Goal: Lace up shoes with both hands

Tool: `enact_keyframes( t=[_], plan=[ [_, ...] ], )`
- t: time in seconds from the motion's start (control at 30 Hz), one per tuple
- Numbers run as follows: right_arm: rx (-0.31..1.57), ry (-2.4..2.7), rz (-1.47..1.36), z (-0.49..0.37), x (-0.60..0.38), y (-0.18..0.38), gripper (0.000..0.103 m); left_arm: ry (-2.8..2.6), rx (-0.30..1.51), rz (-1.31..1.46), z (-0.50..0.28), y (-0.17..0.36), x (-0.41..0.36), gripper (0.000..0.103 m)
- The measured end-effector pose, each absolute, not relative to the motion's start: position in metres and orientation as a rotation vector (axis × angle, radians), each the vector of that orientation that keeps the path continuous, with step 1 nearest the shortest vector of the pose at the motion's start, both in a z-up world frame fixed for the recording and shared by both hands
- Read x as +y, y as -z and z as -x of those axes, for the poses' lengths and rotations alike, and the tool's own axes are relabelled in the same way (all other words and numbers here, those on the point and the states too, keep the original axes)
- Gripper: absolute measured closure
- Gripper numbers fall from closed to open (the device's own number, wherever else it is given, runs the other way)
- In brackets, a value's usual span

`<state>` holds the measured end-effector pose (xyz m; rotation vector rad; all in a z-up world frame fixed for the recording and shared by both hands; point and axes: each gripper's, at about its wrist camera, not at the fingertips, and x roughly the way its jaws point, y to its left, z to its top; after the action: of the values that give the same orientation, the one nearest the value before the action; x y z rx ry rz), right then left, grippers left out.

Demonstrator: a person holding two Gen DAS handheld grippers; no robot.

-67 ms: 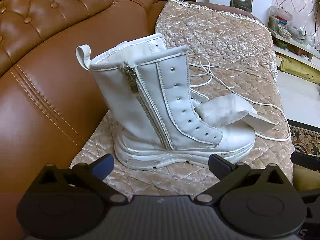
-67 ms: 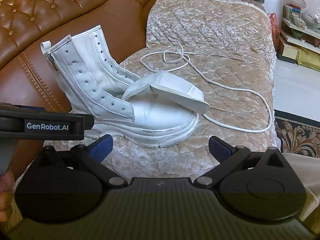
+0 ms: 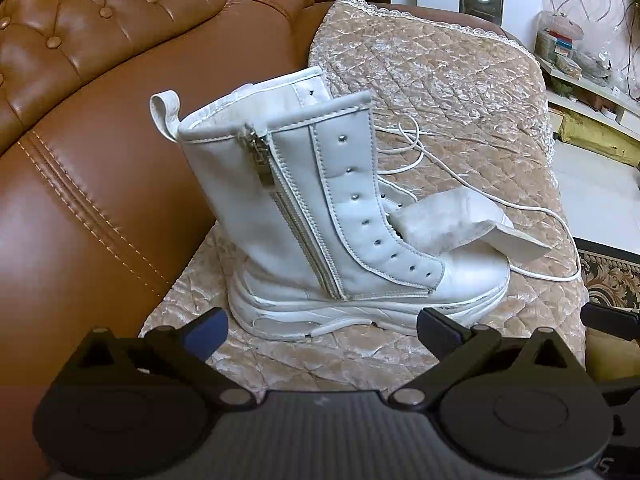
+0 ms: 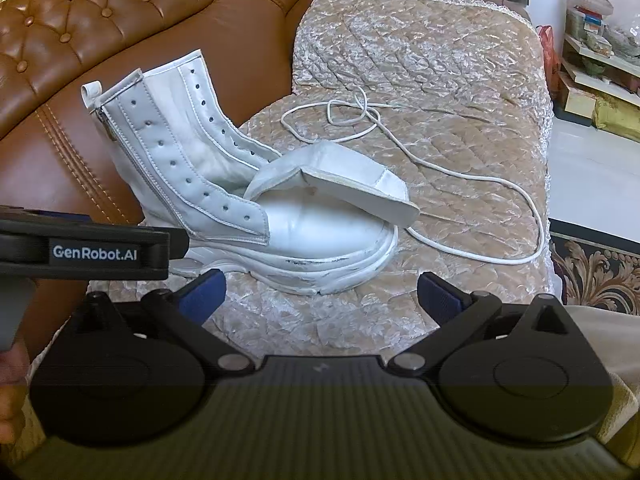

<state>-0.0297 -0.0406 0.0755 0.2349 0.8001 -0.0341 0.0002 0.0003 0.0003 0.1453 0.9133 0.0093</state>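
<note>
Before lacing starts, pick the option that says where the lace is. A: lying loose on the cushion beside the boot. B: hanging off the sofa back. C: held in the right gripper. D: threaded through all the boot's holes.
A: the lace lies loose on the cushion beside the boot, whose holes are bare.

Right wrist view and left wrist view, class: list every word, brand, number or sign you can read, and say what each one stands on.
"GenRobot.AI": white letters on the side of the left gripper, seen in the right wrist view.
White boot: no readable text.
Packages on the shelves: too small and blurred to read.
</note>
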Motion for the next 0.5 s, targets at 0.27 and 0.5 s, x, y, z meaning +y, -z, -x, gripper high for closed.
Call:
enact_keyframes(
  t=[0.27,0.5],
  plan=[
    [0.803,0.034,-0.240,0.0294,-0.0406,-0.0751,0.000,-0.016,0.921,-0.140,-0.0007,0.0008,-0.0011,0.000],
    [0.806,0.034,-0.245,0.0292,-0.0406,-0.0748,0.000,0.008,0.907,-0.132,-0.0028,0.0007,0.0066,0.000]
  ],
)
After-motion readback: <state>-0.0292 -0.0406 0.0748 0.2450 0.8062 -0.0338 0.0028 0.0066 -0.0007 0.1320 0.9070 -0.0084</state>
